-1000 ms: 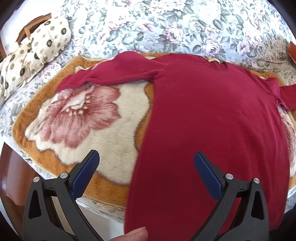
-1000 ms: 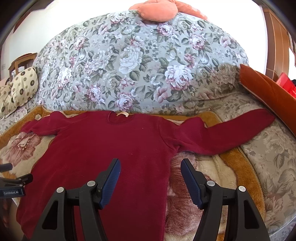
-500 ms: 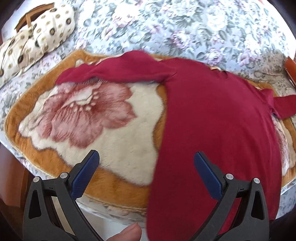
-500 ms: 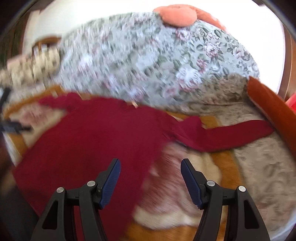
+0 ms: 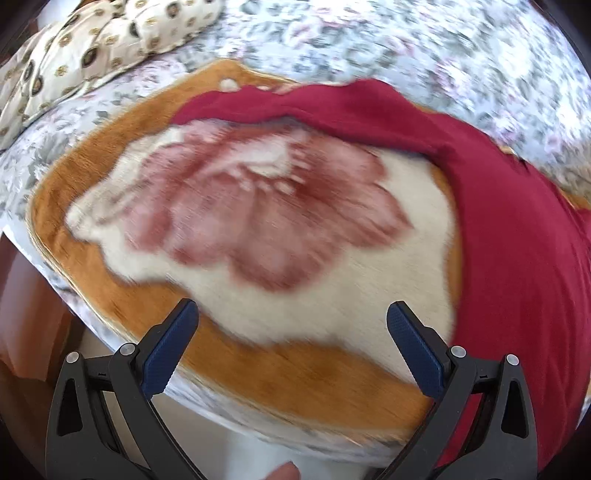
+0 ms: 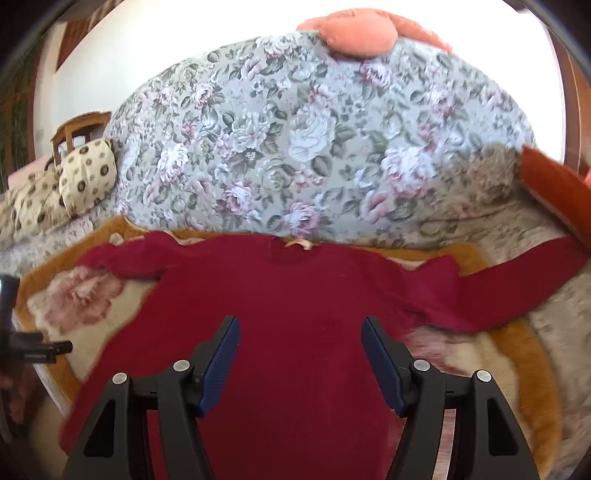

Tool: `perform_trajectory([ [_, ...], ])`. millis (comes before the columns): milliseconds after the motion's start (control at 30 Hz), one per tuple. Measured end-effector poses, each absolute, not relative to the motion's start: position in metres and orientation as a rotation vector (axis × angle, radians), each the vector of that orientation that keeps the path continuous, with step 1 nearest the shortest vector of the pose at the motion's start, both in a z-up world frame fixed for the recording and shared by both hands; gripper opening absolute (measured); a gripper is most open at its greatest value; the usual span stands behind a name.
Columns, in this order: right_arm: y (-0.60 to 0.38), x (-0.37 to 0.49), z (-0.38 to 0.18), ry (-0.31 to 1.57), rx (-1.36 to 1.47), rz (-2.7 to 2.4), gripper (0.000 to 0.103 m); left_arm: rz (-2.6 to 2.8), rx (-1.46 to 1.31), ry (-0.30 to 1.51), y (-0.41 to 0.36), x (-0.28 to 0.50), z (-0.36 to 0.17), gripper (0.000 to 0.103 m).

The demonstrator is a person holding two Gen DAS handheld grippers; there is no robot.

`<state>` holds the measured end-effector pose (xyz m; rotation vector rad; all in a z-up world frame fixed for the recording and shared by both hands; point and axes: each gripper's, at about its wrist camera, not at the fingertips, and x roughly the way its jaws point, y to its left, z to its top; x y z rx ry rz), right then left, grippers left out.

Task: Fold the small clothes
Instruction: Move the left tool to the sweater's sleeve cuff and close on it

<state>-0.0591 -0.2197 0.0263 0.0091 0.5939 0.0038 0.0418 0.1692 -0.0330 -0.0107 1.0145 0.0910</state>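
A dark red long-sleeved sweater (image 6: 306, 295) lies flat on an orange and cream flower blanket (image 6: 77, 299), neck towards the sofa back, both sleeves spread out. In the left wrist view the sweater (image 5: 517, 240) fills the right side, its left sleeve (image 5: 295, 107) running across the top of the blanket (image 5: 258, 221). My left gripper (image 5: 291, 321) is open and empty above the blanket's front edge, left of the sweater body. My right gripper (image 6: 300, 332) is open and empty above the lower middle of the sweater. The left gripper (image 6: 37, 350) also shows at the far left of the right wrist view.
A floral sofa back (image 6: 295, 129) rises behind the blanket. Spotted cream cushions (image 6: 85, 181) lie at the left, an orange cushion (image 6: 554, 184) at the right, a peach one (image 6: 351, 29) on top. The seat's front edge (image 5: 221, 417) drops off below the left gripper.
My left gripper has moved left, off the sweater's hem to over the bare blanket. My right gripper has swung back to face the middle of the sweater. Both stayed open.
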Motion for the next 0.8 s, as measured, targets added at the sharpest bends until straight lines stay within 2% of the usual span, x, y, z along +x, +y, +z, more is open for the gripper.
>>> perform_trajectory([
  [100, -0.201, -0.045, 0.025, 0.584, 0.019, 0.018, 0.066, 0.172, 0.019, 1.002, 0.200, 0.077, -0.024, 0.102],
  [233, -0.183, -0.026, 0.011, 0.654, 0.026, 0.042, 0.065, 0.218, -0.075, 1.039, 0.251, 0.134, -0.024, 0.102],
  [433, -0.179, -0.026, 0.008, 0.678, 0.022, 0.102, 0.065, 0.170, -0.473, 1.056, 0.345, 0.220, -0.025, 0.102],
  [567, -0.183, -0.023, 0.004, 0.702, 0.007, 0.089, 0.065, 0.024, -0.670, 1.051, 0.363, 0.243, -0.031, 0.100],
  [633, -0.187, -0.019, 0.002, 0.724, 0.033, 0.092, 0.065, -0.017, -0.739, 1.048, 0.362, 0.249, -0.037, 0.094],
  [800, -0.189, -0.015, 0.001, 0.736, 0.048, 0.089, 0.066, -0.043, -0.841, 1.019, 0.365, 0.245, -0.056, 0.094],
])
